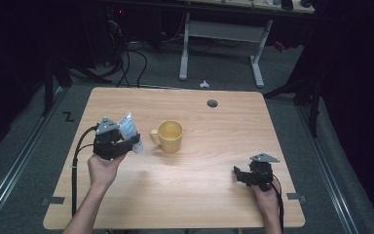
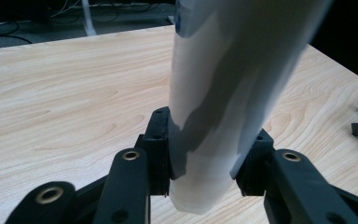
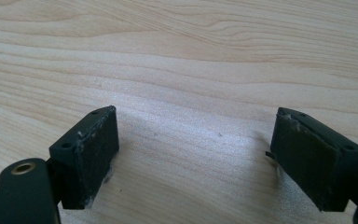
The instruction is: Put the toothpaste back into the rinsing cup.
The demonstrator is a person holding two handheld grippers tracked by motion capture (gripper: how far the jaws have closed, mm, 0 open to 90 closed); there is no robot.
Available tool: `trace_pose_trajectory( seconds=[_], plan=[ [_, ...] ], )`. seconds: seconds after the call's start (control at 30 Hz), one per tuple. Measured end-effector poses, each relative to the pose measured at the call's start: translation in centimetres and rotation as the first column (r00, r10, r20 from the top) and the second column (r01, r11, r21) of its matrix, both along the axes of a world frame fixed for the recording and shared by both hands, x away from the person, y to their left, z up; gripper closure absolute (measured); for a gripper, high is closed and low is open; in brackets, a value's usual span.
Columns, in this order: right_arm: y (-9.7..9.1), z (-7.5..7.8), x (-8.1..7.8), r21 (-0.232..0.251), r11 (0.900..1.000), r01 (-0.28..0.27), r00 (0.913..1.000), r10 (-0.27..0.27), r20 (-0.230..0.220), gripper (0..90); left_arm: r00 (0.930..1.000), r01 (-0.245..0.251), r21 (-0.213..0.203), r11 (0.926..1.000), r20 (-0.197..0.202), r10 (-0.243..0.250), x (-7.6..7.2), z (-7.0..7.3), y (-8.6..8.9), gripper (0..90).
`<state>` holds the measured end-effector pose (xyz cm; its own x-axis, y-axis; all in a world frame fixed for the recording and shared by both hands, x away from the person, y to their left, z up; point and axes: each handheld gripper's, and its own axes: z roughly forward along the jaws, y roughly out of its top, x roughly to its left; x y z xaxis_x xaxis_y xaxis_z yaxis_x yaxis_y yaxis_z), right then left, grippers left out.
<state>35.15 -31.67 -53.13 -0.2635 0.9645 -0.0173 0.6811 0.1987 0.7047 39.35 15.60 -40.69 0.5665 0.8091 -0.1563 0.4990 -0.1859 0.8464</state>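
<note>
The left tool (image 1: 126, 141) grips a white tube (image 1: 128, 126) beside the yellow mug (image 1: 169, 136), seemingly next to tip it in; the right tool (image 1: 243, 174) rests wide.

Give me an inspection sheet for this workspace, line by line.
Surface: light wooden table, round cable hole near far edge.
Job's things: white packet clamped upright in left tongs; yellow mug beside it, apart, upright.
Clutter: nothing seen.
Grippers: left tongs shut on packet; right tongs open, nothing between the jaws, low over the table.
Cables: black cable trails from left tongs.
Surroundings: dark room, white desk frame behind.
</note>
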Motion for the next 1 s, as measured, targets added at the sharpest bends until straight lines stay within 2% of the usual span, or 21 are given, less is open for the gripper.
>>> trace_pose_trajectory(
  seconds=[0.3, 0.5, 1.0],
  plan=[
    [0.0, 0.0, 0.0, 0.0, 1.0, 0.005, 1.0, -0.005, 0.0, 15.3, 0.9997, 0.022, -0.009, 0.9997, 0.014, -0.022, 0.5, 1.0, -0.8, 63.1],
    [0.0, 0.0, 0.0, -0.001, 1.0, 0.004, 1.0, -0.004, 0.0, 15.3, 0.9982, 0.055, 0.009, 0.9984, 0.022, -0.056, 0.8, 1.5, -1.9, 63.1],
    [0.0, 0.0, 0.1, 0.0, 0.9999, 0.012, 0.9999, -0.012, 0.002, 15.3, 0.995, 0.097, 0.031, 0.9948, 0.02, -0.098, 2.1, 2.1, -4.0, 63.3]
  ],
)
